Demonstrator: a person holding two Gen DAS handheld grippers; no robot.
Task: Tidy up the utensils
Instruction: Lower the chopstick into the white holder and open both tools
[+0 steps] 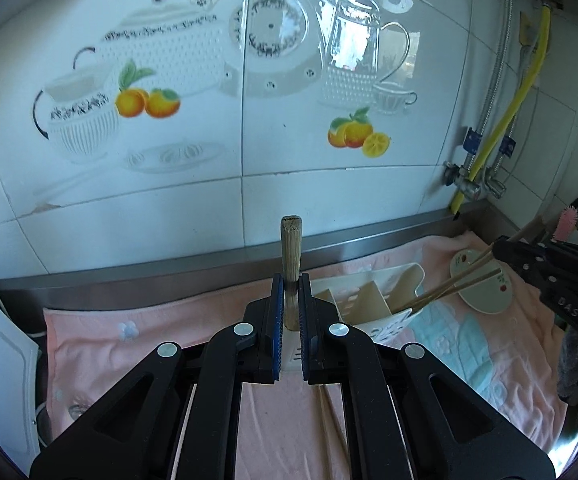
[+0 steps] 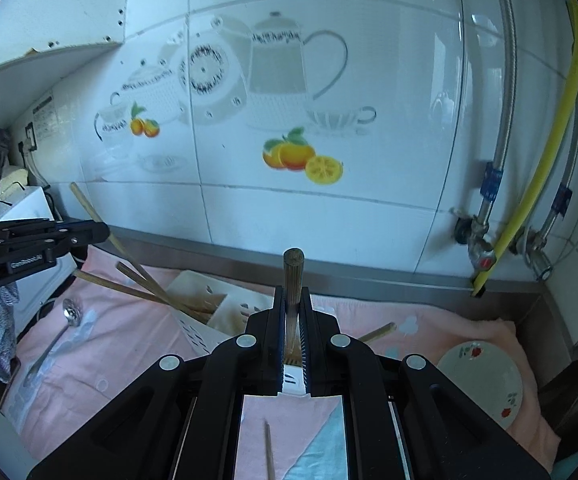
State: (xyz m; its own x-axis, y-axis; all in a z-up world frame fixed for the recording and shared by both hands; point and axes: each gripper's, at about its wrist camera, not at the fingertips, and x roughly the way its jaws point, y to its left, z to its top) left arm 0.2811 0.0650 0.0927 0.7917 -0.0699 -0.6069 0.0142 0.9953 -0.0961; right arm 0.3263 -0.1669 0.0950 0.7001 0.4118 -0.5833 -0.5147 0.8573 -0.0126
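White slotted utensil holder (image 2: 209, 320) mid-frame, chopsticks (image 2: 137, 284) leaning upper-left from it; metal spoon (image 2: 55, 340) flat, lower left.

Little lettering to read here, and only on the tongs.

In the left wrist view the right tongs (image 1: 501, 249) at the far right carry white capitals on their black body that read "DAS". In the right wrist view the left tongs (image 2: 103, 232) at the left show a small white word along one arm, too blurred to make out. A wall label (image 2: 43, 118) beyond them bears tiny print, unreadable.
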